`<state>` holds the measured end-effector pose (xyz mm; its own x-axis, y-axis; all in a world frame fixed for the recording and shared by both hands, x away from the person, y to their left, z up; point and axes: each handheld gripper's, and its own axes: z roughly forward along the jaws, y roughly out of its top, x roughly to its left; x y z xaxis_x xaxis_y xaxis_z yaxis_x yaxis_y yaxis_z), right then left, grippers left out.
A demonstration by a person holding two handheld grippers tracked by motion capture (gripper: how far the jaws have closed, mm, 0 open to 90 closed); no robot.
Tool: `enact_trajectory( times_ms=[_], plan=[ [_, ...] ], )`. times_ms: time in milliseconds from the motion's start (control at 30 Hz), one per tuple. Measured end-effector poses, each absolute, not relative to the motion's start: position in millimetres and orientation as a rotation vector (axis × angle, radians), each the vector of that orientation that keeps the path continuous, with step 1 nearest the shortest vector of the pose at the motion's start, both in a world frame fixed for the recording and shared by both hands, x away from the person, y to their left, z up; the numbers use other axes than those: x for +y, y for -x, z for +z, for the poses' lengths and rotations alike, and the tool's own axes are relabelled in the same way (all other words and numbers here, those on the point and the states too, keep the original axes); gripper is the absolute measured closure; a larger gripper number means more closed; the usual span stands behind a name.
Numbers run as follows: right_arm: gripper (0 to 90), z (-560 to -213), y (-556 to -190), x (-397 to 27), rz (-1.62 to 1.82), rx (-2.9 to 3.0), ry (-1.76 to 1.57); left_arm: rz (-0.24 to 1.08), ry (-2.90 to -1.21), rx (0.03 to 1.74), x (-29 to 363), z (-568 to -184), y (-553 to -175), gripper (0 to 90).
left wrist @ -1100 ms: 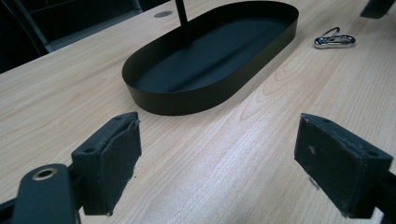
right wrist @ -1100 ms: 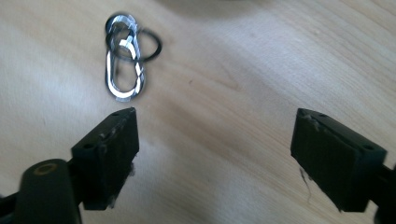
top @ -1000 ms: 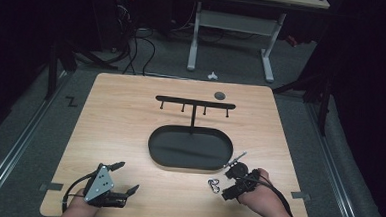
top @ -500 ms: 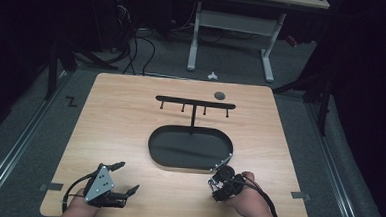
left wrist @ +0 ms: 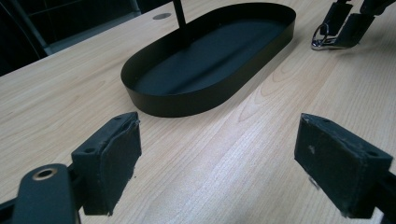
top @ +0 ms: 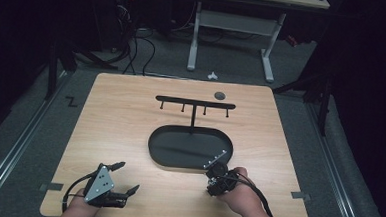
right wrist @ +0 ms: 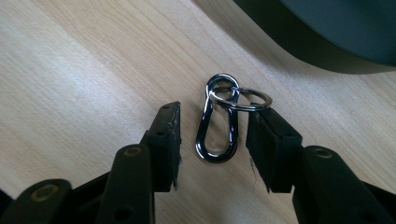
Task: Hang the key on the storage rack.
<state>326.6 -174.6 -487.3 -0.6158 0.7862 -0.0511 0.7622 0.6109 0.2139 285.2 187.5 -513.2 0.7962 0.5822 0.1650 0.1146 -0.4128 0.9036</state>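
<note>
Light wood-grain worktop [top: 119, 134]; black oval tray [top: 159, 149] with hook rack at centre, small dark disc [top: 219, 95] near far edge, carabiner with ring [right wrist: 218, 122] just beside tray.

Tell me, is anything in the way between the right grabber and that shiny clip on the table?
Nothing visible is. The right gripper is open with one jaw on each side of the carabiner clip, which lies flat on the table with its key ring attached. The black tray sits beyond it.
</note>
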Motion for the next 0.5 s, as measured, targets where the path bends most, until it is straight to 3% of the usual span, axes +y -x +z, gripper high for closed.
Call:
enact_trajectory(
  times_ms=[233, 400, 500],
  plan=[
    [48.0, -491, -338, -174, 0.217, 2.73, -1.359, 0.57, -1.954, 0.524, 188, -513, -285, 15.2],
    [48.9, -490, -344, -172, 0.141, 2.783, -1.324, 0.568, -1.955, 0.521, 187, -513, -285, 15.2],
    [54.5, -490, -348, -168, 0.055, 2.829, -1.301, 0.565, -1.951, 0.52, 187, -513, -285, 15.2]
  ],
)
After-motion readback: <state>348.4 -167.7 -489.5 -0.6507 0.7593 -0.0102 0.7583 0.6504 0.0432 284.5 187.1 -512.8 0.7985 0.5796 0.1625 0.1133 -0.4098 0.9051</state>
